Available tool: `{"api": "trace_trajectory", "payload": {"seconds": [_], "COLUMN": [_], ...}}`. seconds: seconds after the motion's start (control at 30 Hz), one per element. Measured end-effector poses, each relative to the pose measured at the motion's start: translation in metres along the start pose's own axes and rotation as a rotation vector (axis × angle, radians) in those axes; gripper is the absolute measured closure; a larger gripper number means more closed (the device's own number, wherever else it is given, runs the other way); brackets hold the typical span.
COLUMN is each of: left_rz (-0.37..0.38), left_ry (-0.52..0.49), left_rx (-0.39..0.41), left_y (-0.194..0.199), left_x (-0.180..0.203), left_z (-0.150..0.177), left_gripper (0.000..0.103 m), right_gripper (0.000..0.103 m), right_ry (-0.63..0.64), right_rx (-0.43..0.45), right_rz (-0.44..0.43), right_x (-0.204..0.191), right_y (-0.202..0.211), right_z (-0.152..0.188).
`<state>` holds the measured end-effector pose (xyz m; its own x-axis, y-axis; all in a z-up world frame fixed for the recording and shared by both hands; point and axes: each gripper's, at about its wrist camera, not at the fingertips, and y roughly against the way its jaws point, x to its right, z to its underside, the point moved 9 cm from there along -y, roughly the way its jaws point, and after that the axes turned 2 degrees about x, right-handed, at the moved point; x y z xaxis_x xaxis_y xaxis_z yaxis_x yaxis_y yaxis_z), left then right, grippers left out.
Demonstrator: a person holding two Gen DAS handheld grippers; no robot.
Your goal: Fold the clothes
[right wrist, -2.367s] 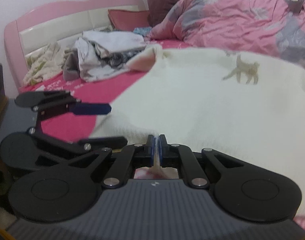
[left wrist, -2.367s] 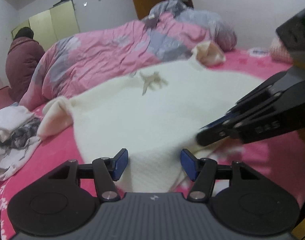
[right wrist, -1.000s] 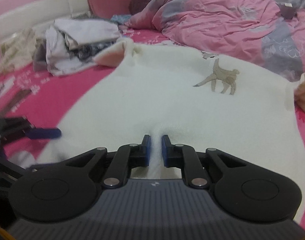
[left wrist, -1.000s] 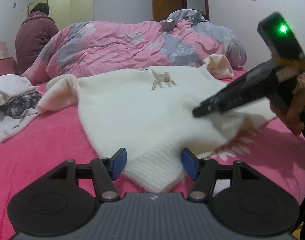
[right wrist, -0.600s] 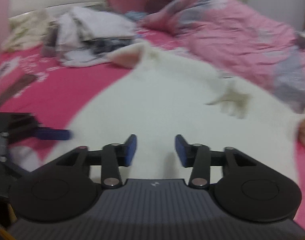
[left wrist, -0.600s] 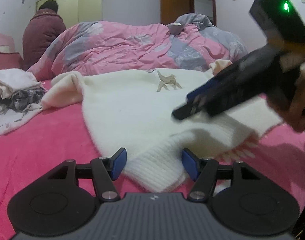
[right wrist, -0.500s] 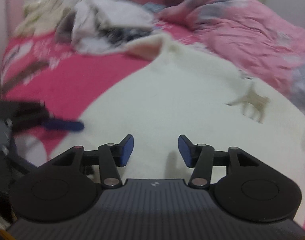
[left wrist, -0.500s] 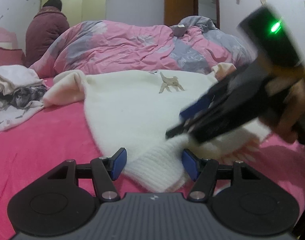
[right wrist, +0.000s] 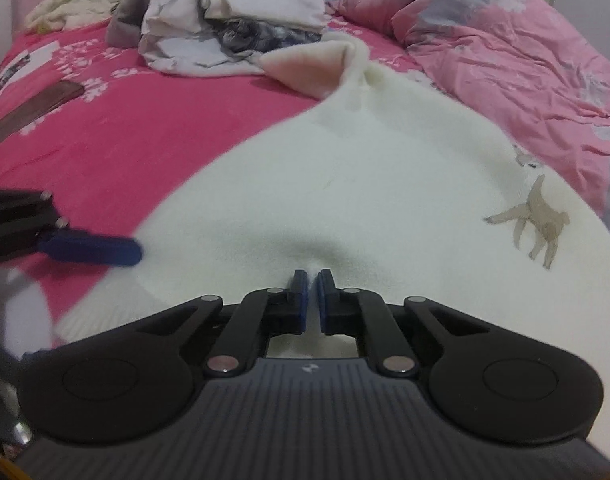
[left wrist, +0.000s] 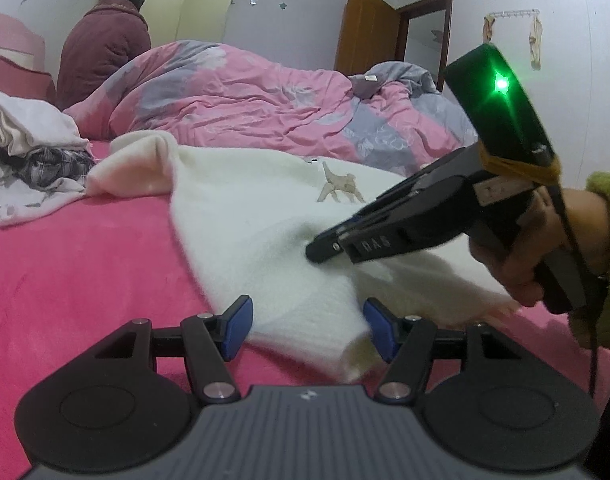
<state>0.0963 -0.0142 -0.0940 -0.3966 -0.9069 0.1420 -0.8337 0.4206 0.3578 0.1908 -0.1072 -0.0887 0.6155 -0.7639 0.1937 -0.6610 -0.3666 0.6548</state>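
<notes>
Now, by the left wrist view: keeps the left tool (left wrist: 307,320) at the same middling width, straddling the ribbed hem corner (left wrist: 345,344) of the white sweater (left wrist: 245,208), blue pads beside the knit but not pressing it. Has brought the right tool (left wrist: 321,249) in across the sweater's lower half, from further off to just behind that hem corner, with the hand (left wrist: 545,248) gripping its handle. Shows its tip narrow and sunk into the knit. Leaves the sweater spread flat on the pink bed (left wrist: 85,260), animal motif (left wrist: 339,188) facing up, quilt (left wrist: 245,96) beyond its far edge.

Then by the right wrist view: has reopened the right tool (right wrist: 311,284), shifted it, and snapped it shut again, now pinching a small ridge of the sweater (right wrist: 345,180) with a dimple around the pads. Catches one blue pad of the left tool (right wrist: 89,251) at the sweater's near-left edge, blurred. Keeps the pile of clothes (right wrist: 225,12) well beyond the sweater's sleeve.

Means, probably, a fresh grip nearer the hem. Puts one side ready for lifting and folding the bottom up. Needs the left tool closed on its corner first, or risks dragging the knit askew.
</notes>
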Motion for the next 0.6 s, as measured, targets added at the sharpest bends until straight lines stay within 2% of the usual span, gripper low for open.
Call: {"api": "trace_trajectory", "payload": {"seconds": [0.2, 0.4, 0.53, 0.6], "left_rz": [0.027, 0.024, -0.009, -0.038], "left_ry": [0.031, 0.026, 0.011, -0.014], "left_rx": [0.012, 0.012, -0.005, -0.019], "left_y": [0.001, 0.002, 0.002, 0.002], "left_x": [-0.003, -0.003, -0.002, -0.001], "left_z": [0.001, 0.002, 0.002, 0.003], "left_gripper": [0.04, 0.04, 0.04, 0.04], "right_gripper": [0.099, 0.099, 0.097, 0.094], "right_ry": [0.009, -0.014, -0.073, -0.136], "right_rx": [0.018, 0.026, 0.047, 0.065], "right_rz": [0.015, 0.002, -0.001, -0.031], "right_x": [0.004, 0.005, 0.007, 0.014], "right_y": [-0.009, -0.023, -0.032, -0.025], "right_z": [-0.012, -0.017, -0.011, -0.012]}}
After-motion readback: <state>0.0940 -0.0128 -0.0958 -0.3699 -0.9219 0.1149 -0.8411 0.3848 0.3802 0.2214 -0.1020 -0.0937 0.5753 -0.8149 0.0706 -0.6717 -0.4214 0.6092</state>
